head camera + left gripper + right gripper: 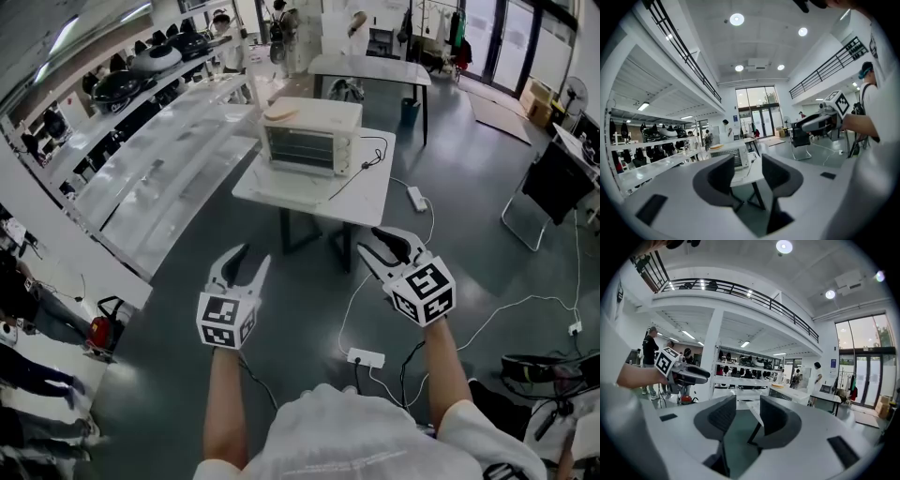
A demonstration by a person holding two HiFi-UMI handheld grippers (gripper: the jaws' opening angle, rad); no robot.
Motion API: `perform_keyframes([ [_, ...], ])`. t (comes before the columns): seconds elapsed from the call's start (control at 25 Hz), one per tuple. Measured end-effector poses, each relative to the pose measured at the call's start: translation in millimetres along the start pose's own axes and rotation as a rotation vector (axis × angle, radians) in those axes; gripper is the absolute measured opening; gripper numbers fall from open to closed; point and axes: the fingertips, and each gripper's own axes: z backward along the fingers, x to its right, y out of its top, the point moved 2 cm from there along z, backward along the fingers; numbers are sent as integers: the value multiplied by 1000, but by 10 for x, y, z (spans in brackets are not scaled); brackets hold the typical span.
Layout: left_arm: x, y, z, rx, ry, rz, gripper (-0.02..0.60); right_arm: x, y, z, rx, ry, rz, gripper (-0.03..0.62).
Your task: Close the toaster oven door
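While both claws are hovering in mid-air, neither is gripping anything. The left gripper [747,172] is showing its 2 jaws wide apart with only open space between them; the right gripper [743,416] is standing open the same way, empty. Both are pointing roughly level toward the table [281,192], well apart from it, side by side in the head view.

The toaster oven [309,138] is sitting on the far half of that table. Its long axis is running left-right across the head view, with the glass front facing the person and the control strip at the right end. The door is looking upright against the front, though it's too small to be sure it's fully seated. Wire racks are showing behind the glass; I can't tell if anything is lying on them. 1 flat tan round item [280,112] is resting on the oven's top left. The power cord [371,157] is trailing across the tabletop to the oven's right.
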Motion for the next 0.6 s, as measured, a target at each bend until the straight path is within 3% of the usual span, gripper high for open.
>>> perform_keyframes([
  [0.04,19,-23,-14,-7,1,-1,173,11,-19,-1,1,5,-4,158],
  [0.36,152,-165,-45,-51,54,4,172,87,-215,7,-7,66,-2,187],
  [0.6,158,-218,-43,-71,94,20,172,169,-245,-48,21,103,-57,186],
])
